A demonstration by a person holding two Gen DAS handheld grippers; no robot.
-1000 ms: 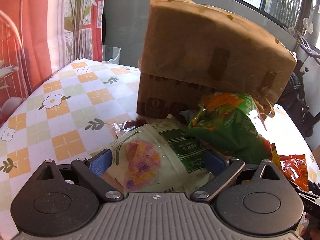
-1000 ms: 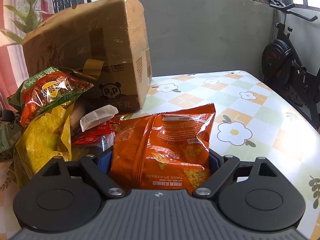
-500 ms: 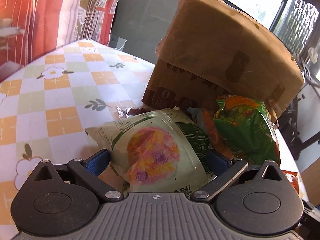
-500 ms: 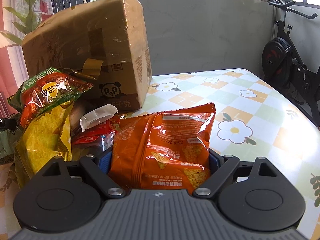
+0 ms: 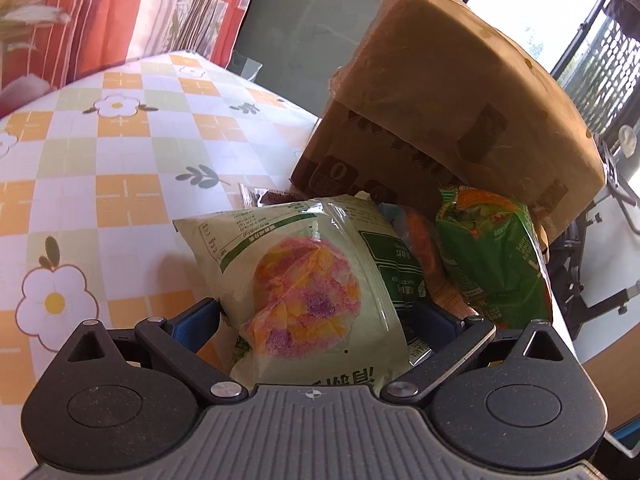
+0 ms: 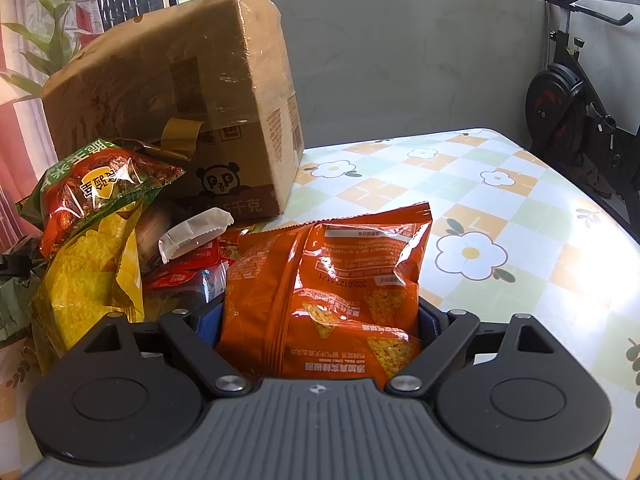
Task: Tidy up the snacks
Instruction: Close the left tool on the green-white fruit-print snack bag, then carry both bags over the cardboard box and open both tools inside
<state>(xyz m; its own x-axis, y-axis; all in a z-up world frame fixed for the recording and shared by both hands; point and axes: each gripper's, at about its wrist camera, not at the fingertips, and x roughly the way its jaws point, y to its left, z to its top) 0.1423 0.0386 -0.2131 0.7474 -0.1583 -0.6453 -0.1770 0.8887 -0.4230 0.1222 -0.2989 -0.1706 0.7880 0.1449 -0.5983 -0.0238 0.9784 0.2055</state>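
A pale green bag (image 5: 304, 264) with pink and yellow pieces showing through its window sits between the blue pads of my left gripper (image 5: 316, 314), which is shut on it. Just behind it lie a green chip bag (image 5: 492, 264) and a tilted cardboard box (image 5: 460, 120). My right gripper (image 6: 320, 316) is shut on an orange chip bag (image 6: 332, 280), held upright with its jaws wide. Left of it is a snack pile: a yellow bag (image 6: 88, 280), a red-and-green bag (image 6: 100, 188), a white wrapper (image 6: 192, 232) and red packets (image 6: 188, 268). The box (image 6: 168, 92) leans over the pile.
The table wears a checked flower cloth (image 5: 100, 160), bare to the left of the left gripper and to the right of the orange bag (image 6: 500, 208). An exercise bike (image 6: 572, 100) stands beyond the table's right edge. A red striped curtain (image 5: 80, 12) hangs at the back left.
The left gripper has sunk a little and rolled, carrying the pale green bag along; the box and table now look tilted in its view. The right gripper and orange bag stayed still.
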